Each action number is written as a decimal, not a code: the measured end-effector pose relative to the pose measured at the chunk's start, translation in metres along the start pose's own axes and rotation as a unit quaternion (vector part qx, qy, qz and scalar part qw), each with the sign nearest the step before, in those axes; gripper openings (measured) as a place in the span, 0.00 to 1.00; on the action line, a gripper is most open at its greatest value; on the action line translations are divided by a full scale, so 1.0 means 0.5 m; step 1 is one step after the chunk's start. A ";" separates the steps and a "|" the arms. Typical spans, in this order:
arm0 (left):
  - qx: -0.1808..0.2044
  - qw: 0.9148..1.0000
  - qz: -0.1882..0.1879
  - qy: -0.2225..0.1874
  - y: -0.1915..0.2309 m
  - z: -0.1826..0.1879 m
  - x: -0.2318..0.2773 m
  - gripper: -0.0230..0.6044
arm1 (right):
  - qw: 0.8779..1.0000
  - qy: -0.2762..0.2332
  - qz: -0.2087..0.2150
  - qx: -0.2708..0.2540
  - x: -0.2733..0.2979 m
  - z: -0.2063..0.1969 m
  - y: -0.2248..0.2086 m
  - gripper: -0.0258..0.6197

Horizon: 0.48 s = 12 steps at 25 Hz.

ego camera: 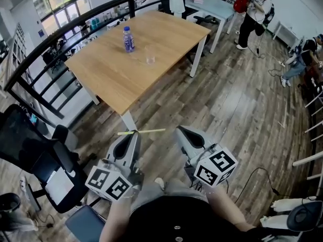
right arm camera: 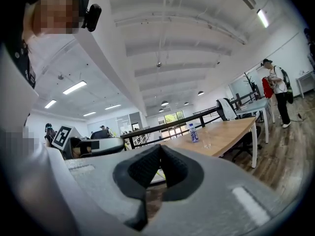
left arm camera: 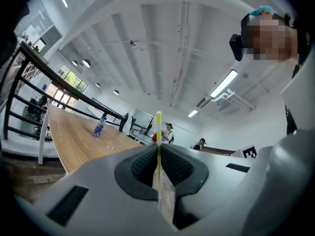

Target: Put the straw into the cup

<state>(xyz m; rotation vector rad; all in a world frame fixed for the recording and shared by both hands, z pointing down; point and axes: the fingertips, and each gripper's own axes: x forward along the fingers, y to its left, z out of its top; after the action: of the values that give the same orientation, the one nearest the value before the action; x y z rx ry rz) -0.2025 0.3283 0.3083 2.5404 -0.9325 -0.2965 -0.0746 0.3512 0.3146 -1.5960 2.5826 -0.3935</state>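
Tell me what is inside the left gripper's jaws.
A yellow straw, pinched between the pads of the left gripper, its ends sticking out both sides in the head view. The pinched stretch is covered by the pads.

bottle (ego camera: pixel 128 39) left of cup (ego camera: pixel 150 55) | both on table (ego camera: pixel 108 72) | straw (ego camera: pixel 142 131) before table

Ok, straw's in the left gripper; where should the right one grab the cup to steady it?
Grip the cup by its side wall, about halfway up, coming in level from its right. It stands upright and its open mouth must stay free for the straw; the bottle stands to its left. The right gripper has its jaws together; open them first.
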 end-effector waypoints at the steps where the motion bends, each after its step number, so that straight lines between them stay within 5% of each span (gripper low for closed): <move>1: 0.001 1.000 -0.003 -0.001 0.005 0.004 -0.001 0.09 | 1.000 0.000 -0.001 0.003 0.004 -0.003 0.003 0.04; 12: -0.017 1.000 -0.002 0.016 0.076 -0.002 0.024 0.09 | 1.000 0.011 -0.012 0.010 0.046 -0.032 -0.003 0.04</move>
<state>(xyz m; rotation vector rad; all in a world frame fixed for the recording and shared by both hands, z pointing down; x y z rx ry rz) -0.2145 0.2947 0.3257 2.5085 -0.9034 -0.2693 -0.0868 0.3328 0.3318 -1.6277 2.5683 -0.4410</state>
